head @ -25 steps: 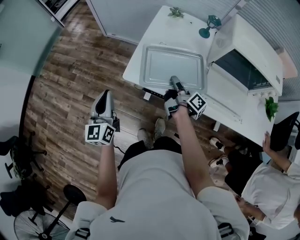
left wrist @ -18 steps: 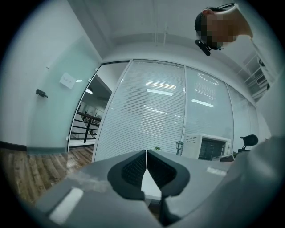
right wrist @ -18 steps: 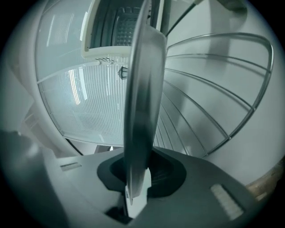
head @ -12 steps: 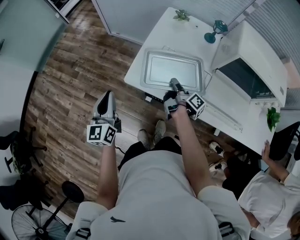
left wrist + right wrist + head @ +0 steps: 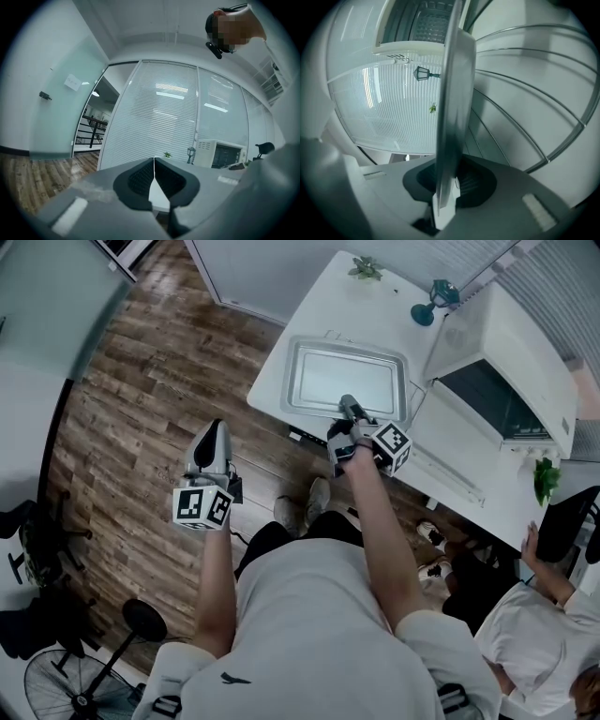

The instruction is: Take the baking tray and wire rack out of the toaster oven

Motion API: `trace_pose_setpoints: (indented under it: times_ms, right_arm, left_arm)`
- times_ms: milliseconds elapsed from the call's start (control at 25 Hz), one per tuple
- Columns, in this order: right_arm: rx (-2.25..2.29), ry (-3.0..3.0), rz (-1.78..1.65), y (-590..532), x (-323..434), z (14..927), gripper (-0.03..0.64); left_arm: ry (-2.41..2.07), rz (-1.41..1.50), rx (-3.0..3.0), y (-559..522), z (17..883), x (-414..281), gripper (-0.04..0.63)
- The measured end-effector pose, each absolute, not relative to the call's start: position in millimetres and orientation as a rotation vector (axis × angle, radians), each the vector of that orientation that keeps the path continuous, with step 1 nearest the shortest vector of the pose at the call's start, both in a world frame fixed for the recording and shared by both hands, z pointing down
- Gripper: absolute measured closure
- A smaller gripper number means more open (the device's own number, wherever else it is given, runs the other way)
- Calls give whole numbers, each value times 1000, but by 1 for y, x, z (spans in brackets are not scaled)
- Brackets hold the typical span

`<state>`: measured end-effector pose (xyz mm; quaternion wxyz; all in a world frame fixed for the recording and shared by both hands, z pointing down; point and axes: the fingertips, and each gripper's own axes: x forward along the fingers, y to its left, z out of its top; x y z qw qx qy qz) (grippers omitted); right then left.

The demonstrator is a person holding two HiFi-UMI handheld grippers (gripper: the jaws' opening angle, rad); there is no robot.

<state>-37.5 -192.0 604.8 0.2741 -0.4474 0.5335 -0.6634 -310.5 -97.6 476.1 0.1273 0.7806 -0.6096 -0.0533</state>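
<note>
Metal baking tray (image 5: 342,376) clamped in right gripper (image 5: 348,402); left gripper (image 5: 212,427) closed, empty; toaster oven (image 5: 506,343) alongside.

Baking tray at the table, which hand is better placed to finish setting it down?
Right. The right gripper is clamped on the near rim of the baking tray at the table, while the left gripper, jaws together and empty, hangs over the floor away from it.

Wood-plank floor (image 5: 141,427), white table (image 5: 323,306), slatted blinds (image 5: 154,126)
</note>
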Motion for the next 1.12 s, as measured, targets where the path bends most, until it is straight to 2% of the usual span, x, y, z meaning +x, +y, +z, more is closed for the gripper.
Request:
trace_pose_setpoints:
  times_ms: [280, 480, 680, 880, 1120]
  right_arm:
    - [-1203, 1432, -1824, -194, -42, 599, 555]
    - [-1189, 1418, -1882, -188, -46, 597, 391]
    - [-1259, 1484, -1896, -183, -41, 592, 321]
    - [-1252, 1546, -1872, -181, -40, 582, 318]
    - [-1215, 1554, -1872, -180, -40, 577, 319]
  left_arm:
    - [-1711, -154, 2286, -105, 483, -298, 586]
    - [-1634, -141, 2312, -106, 491, -274, 586]
    - [-1595, -140, 2331, -107, 491, -260, 586]
    - [-1470, -116, 2378, -102, 501, -225, 586]
    - [-1162, 16, 2506, -95, 526, -139, 586]
